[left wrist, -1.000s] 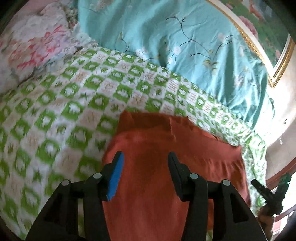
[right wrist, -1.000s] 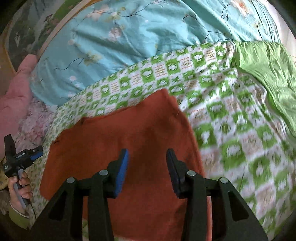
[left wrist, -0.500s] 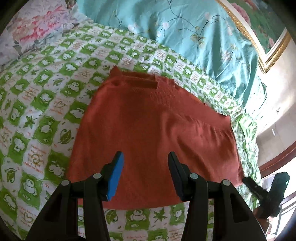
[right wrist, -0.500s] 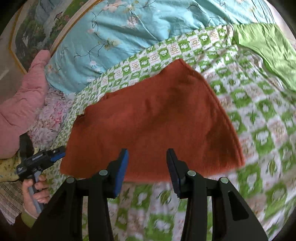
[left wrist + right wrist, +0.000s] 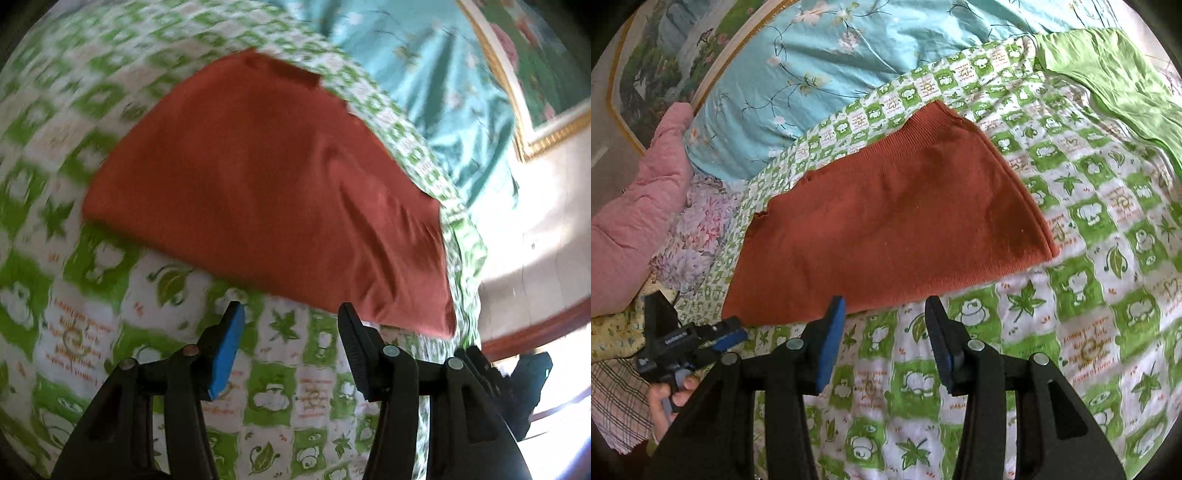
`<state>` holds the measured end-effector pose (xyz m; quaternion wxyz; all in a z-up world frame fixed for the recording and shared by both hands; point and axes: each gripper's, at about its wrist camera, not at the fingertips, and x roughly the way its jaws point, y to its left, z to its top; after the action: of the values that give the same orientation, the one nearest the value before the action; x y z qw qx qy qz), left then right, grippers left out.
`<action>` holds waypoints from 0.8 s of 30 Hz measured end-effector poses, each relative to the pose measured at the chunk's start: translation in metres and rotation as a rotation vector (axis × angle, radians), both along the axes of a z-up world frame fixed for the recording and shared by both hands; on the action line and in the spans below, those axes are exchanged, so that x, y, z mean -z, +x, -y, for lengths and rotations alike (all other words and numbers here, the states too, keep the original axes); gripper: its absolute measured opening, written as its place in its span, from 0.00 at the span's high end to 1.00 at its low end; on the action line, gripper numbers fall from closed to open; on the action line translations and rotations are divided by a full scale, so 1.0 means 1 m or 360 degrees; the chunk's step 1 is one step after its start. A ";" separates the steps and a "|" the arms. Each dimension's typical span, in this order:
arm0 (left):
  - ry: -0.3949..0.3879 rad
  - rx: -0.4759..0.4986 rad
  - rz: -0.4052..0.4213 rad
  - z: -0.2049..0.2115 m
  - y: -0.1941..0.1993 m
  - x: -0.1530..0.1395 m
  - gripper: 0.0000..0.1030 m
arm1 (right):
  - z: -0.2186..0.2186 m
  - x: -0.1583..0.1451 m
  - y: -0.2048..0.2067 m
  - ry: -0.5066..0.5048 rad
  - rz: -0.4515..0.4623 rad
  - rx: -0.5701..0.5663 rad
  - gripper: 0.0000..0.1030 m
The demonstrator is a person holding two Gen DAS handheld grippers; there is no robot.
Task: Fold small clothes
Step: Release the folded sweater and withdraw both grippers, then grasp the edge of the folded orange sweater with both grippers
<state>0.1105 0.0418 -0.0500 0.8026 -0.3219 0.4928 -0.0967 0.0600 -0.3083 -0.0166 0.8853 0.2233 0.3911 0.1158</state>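
A rust-red garment [image 5: 266, 192] lies flat on the green-and-white checked bedspread [image 5: 280, 391]; it also shows in the right wrist view [image 5: 886, 229]. My left gripper [image 5: 291, 343] is open and empty, just short of the garment's near edge. It also shows at the far left of the right wrist view [image 5: 683, 343], held in a hand. My right gripper [image 5: 884, 332] is open and empty, just short of the same garment's near edge. It shows dark at the lower right of the left wrist view [image 5: 517, 384].
A green garment [image 5: 1115, 77] lies at the far right of the bedspread [image 5: 1071, 332]. A teal floral quilt [image 5: 831, 59] lies behind, a pink padded quilt [image 5: 639, 206] at the left. A gold-framed picture [image 5: 535, 74] hangs on the wall.
Both grippers have drawn back from over the red garment to the bedspread in front of it. The garment lies flat as before. Both stay open.
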 end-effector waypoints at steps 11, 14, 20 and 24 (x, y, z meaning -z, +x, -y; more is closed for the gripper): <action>-0.0145 -0.0357 0.0069 -0.036 0.027 0.017 0.45 | -0.005 -0.001 -0.003 0.0029 0.0007 -0.0016 0.54; -0.0076 -0.0363 0.0095 -0.037 0.035 0.014 0.45 | -0.006 -0.001 -0.002 0.0032 0.0010 -0.0031 0.54; 0.0045 -0.0344 0.0153 -0.027 0.049 0.006 0.61 | -0.005 0.004 0.003 0.0054 -0.0001 -0.0047 0.54; 0.0154 -0.0281 0.0251 -0.019 0.050 -0.010 0.86 | -0.002 0.007 0.005 0.0068 0.0004 -0.0047 0.54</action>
<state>0.1605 0.0604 -0.0403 0.8588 -0.3164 0.4020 -0.0267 0.0649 -0.3063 -0.0231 0.8790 0.2362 0.3907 0.1376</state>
